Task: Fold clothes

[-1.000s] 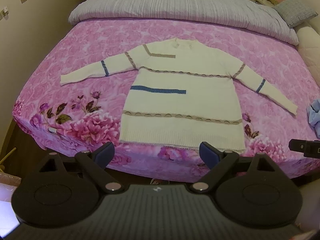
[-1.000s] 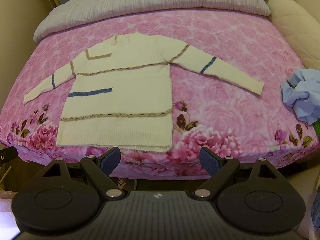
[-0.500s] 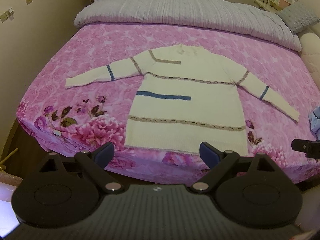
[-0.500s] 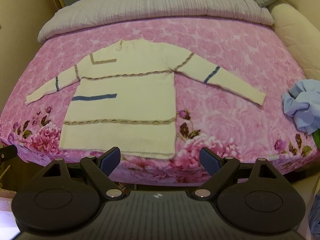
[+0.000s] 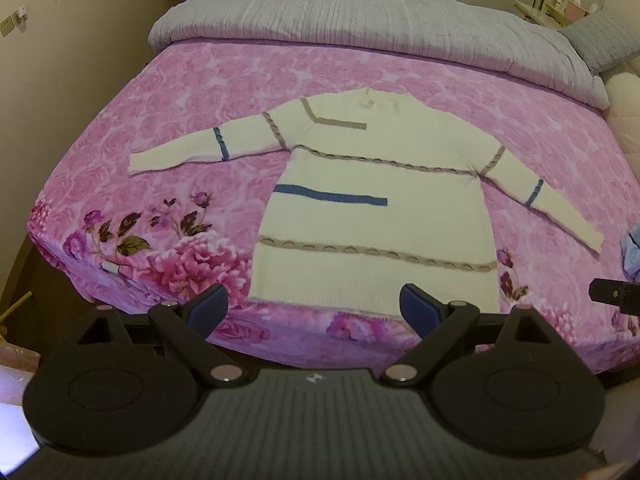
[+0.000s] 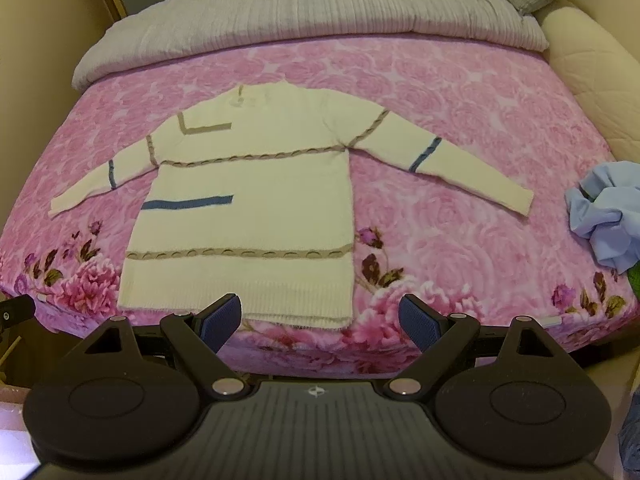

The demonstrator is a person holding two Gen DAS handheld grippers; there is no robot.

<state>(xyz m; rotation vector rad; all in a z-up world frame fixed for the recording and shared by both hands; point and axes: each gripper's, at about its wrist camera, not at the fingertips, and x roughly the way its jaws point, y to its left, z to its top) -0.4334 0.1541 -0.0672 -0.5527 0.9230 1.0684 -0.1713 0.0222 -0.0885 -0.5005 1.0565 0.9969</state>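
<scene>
Sweater (image 5: 376,208) lying flat, front up, on the pink flowered bed (image 5: 192,96), both sleeves stretching out toward the side edges, hem reaching the near edge. Cream knit, tan and blue stripes. Left gripper (image 5: 314,308) hovering off the near edge before the hem, fingers spread wide, gripping nothing. Right gripper (image 6: 320,318) likewise spread and empty, hanging beside the hem's right corner. Crumpled blue cloth (image 6: 604,212) sitting at the bed's right edge. Grey quilt (image 6: 304,8) lying along the far edge.

Each black tool (image 5: 314,310) (image 6: 320,314) has blue-padded fingers (image 5: 208,308), silver screws, ribbed housing.
</scene>
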